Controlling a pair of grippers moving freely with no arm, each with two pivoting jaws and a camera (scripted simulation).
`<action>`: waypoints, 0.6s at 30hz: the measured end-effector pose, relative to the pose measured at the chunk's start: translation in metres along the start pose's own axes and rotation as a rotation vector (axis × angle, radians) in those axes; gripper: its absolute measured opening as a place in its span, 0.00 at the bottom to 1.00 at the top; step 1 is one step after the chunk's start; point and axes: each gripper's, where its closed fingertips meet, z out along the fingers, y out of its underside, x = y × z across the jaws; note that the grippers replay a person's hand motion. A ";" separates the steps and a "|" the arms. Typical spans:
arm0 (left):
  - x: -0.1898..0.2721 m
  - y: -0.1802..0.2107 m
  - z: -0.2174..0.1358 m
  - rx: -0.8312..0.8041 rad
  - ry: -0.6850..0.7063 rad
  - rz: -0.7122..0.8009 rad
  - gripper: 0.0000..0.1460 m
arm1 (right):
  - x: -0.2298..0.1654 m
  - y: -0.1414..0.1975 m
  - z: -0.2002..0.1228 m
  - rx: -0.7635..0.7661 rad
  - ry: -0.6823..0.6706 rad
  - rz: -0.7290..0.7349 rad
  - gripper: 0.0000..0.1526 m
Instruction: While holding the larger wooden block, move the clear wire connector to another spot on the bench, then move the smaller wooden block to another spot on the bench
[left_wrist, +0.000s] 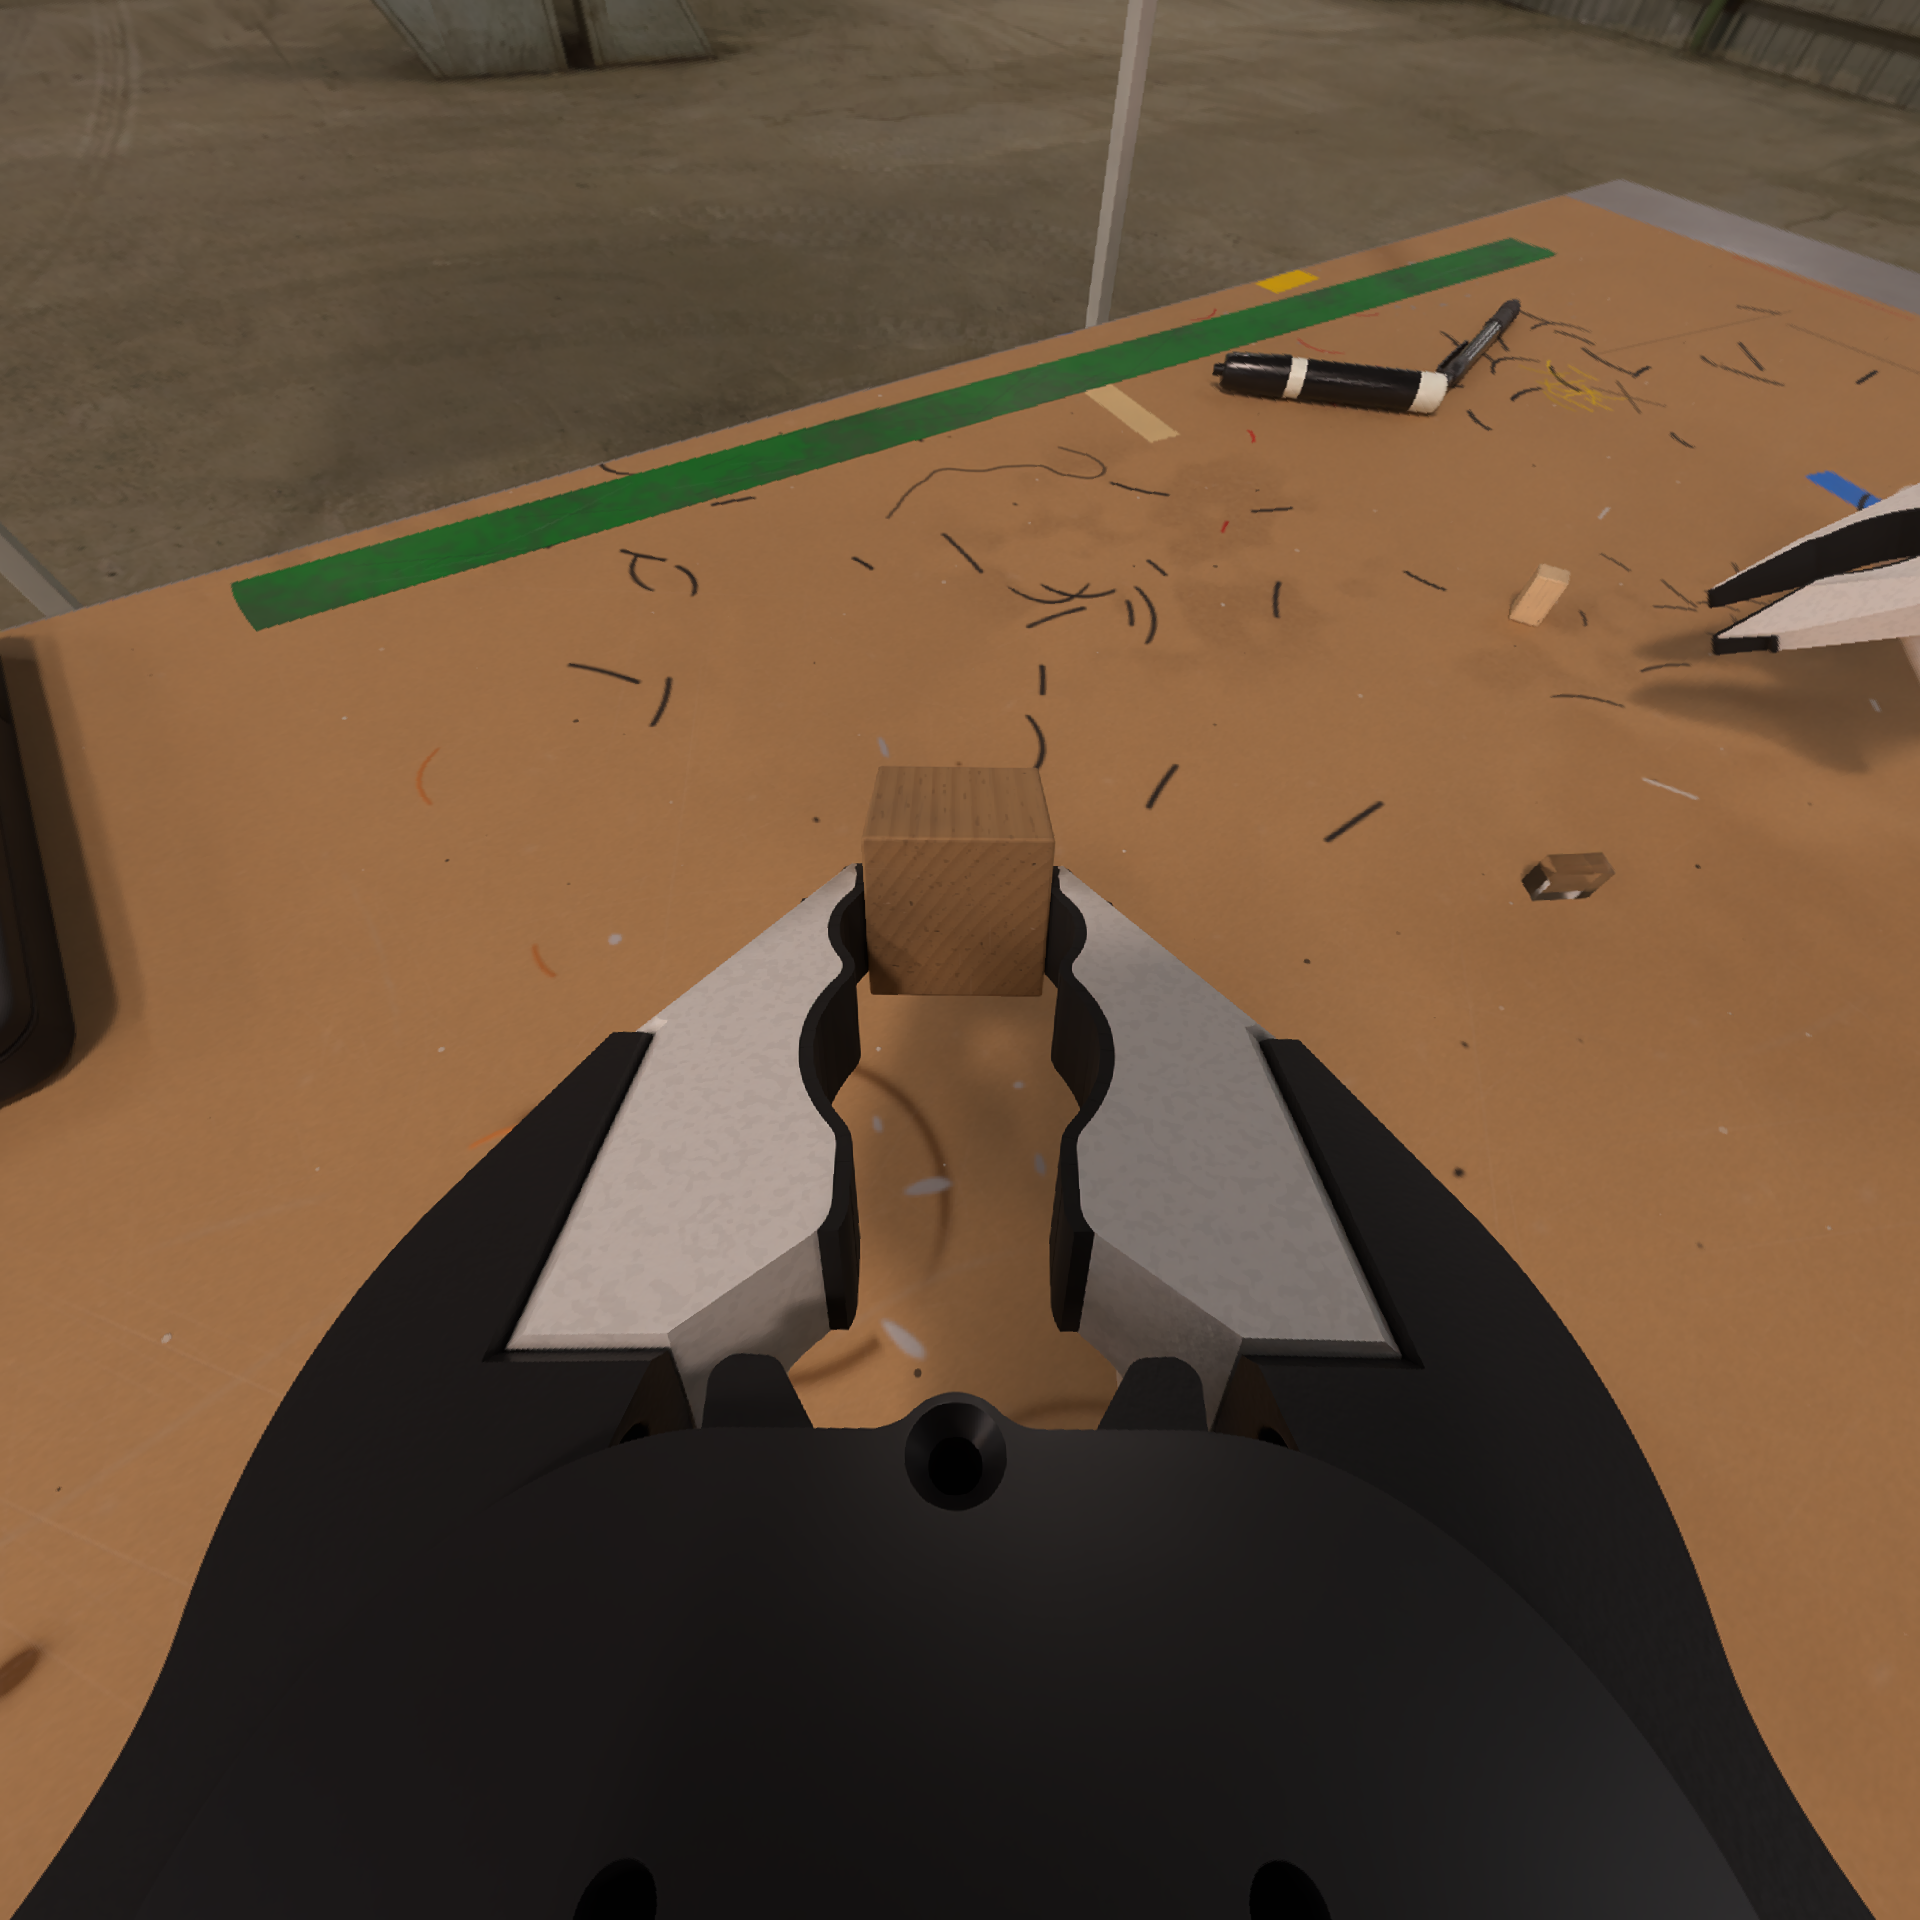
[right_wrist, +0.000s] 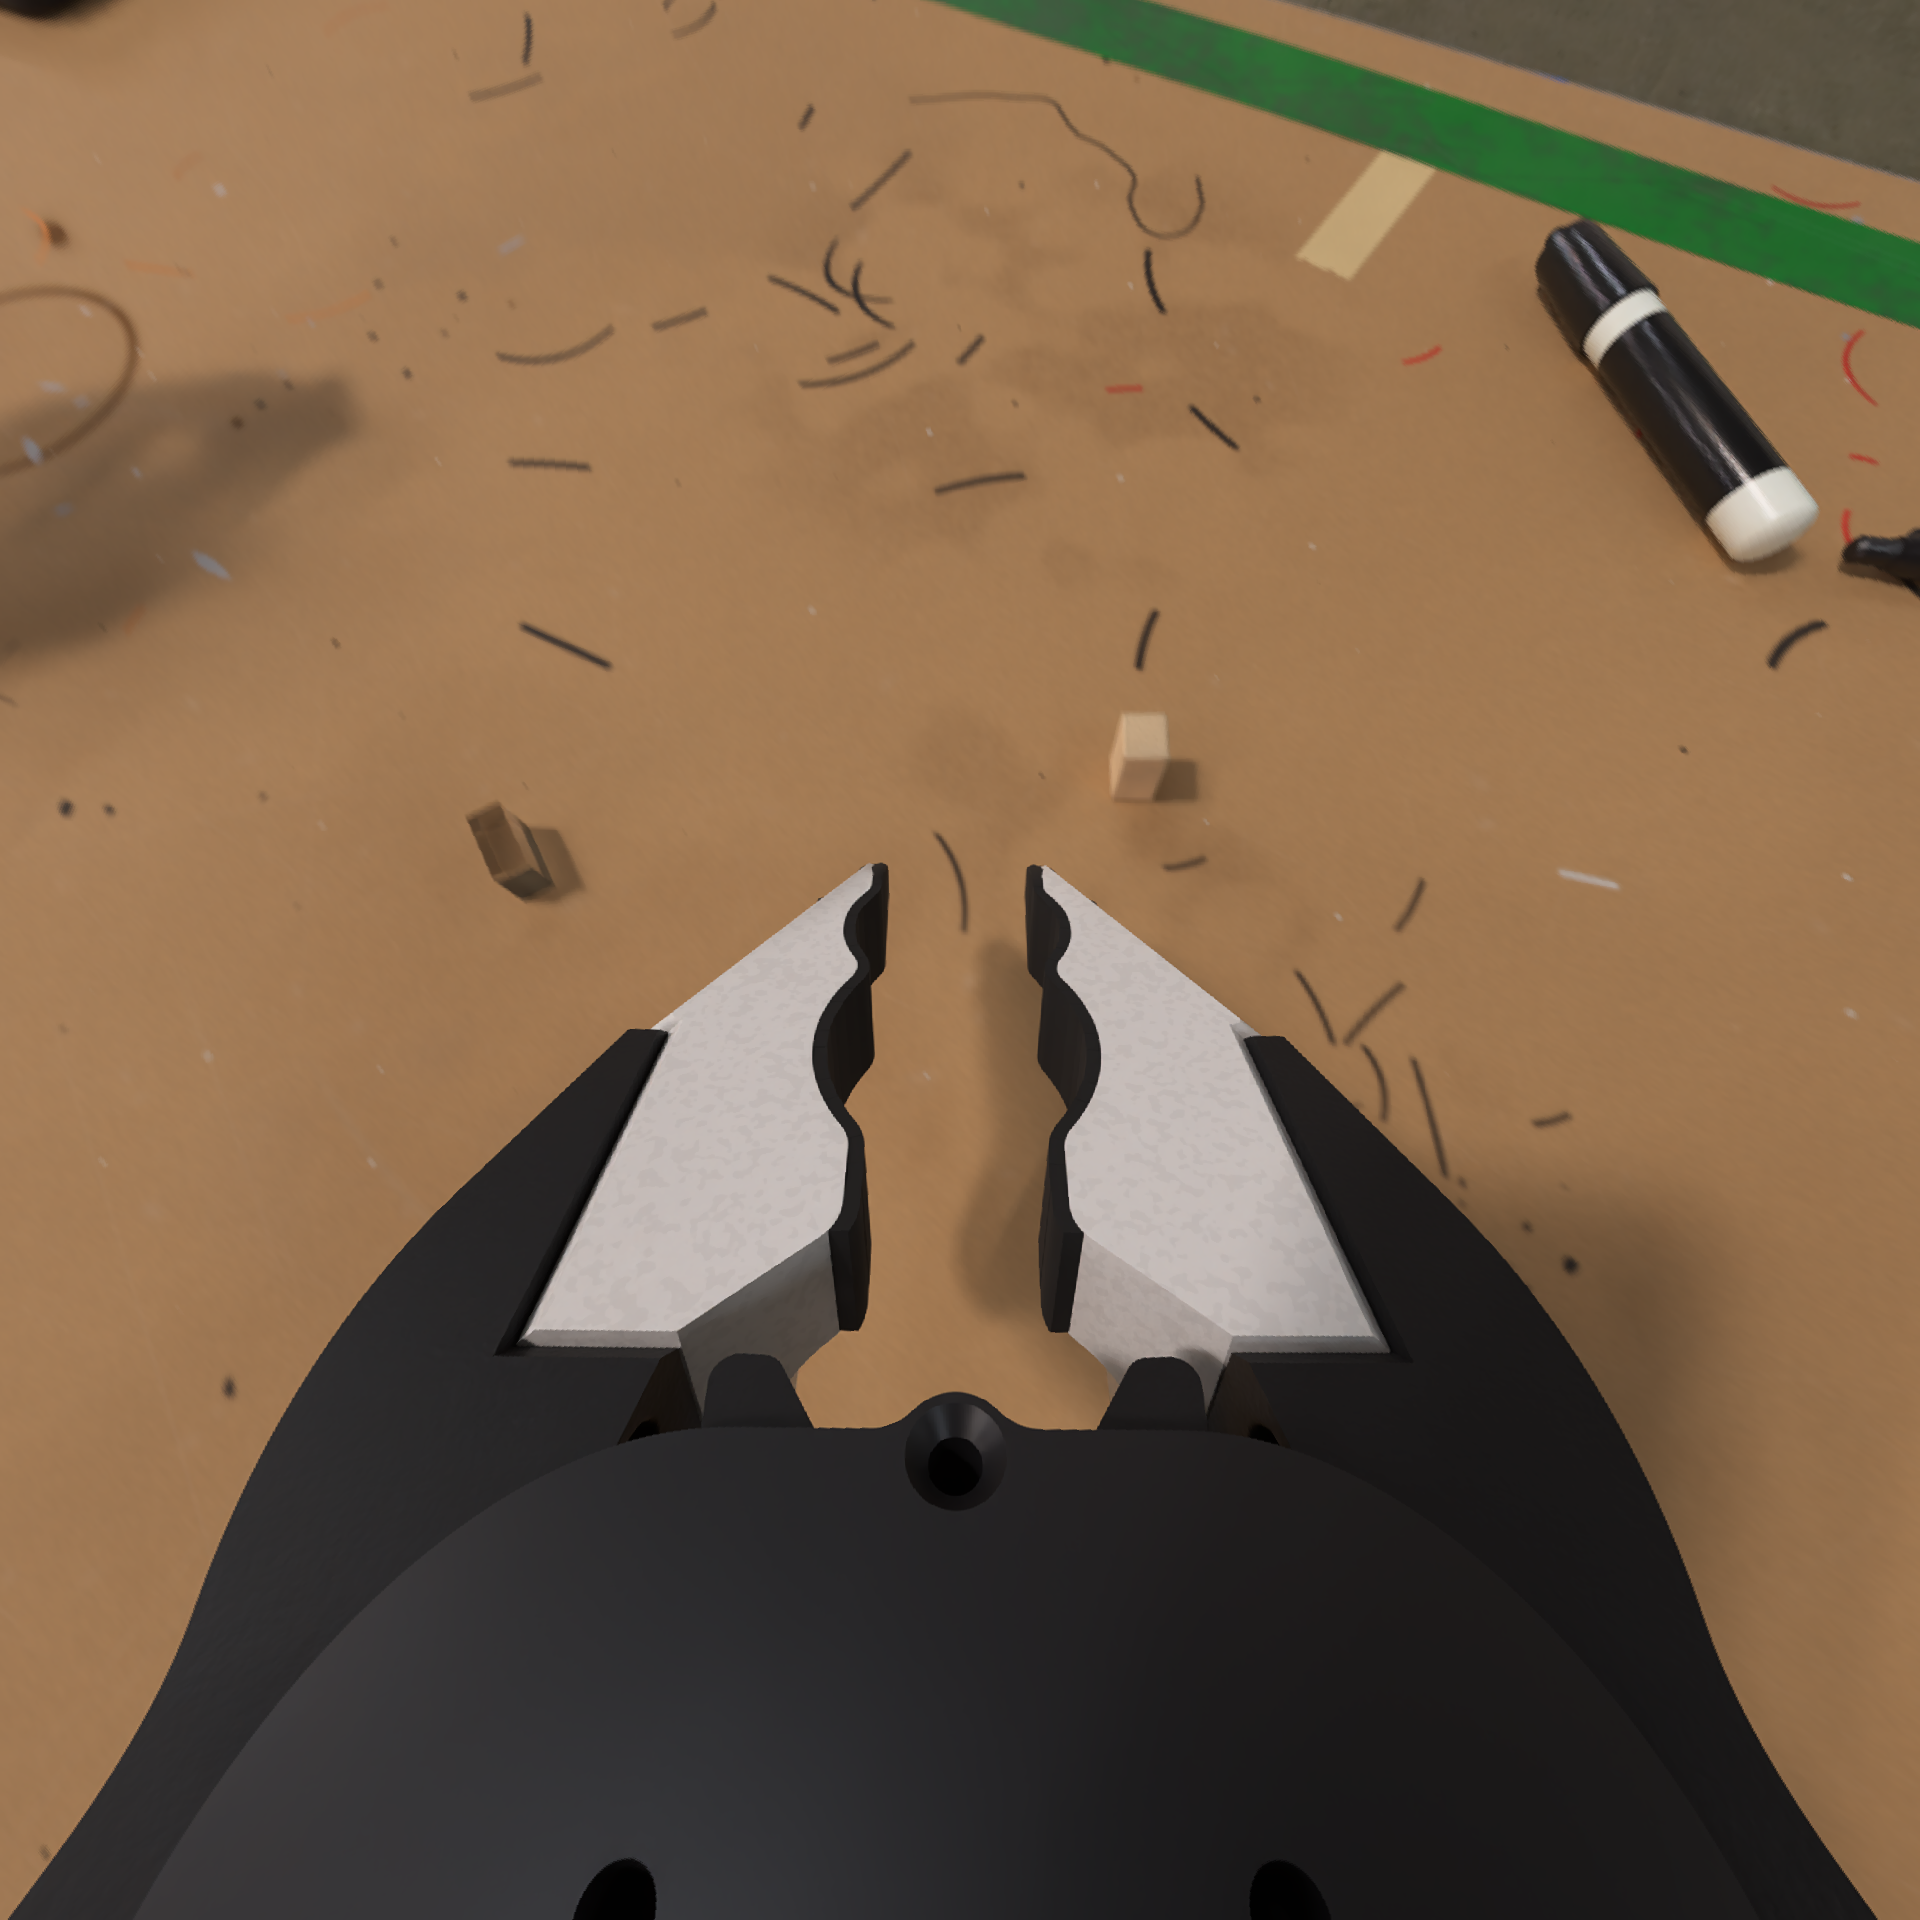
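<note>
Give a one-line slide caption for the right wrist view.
Open right gripper hovers over the bench, between the clear connector and small wooden block.

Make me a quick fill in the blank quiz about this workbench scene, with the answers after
1. The left tongs grip the larger ____ block.
2. The right tongs are open and hold ____.
3. The small pale wooden block and the clear wire connector both rest on the brown ____.
4. A long ____ tape strip runs near the bench edge.

Missing words: wooden; nothing; bench; green
</note>
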 end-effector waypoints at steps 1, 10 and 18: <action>0.001 0.000 0.000 -0.003 0.001 0.005 0.22 | 0.004 0.005 -0.003 -0.011 0.000 -0.010 0.16; 0.004 0.004 0.004 -0.022 0.002 0.029 0.22 | 0.005 0.007 0.008 -0.067 -0.015 -0.062 0.22; 0.000 0.005 0.005 -0.025 -0.004 0.017 0.22 | 0.001 -0.001 0.030 -0.122 -0.051 -0.127 0.25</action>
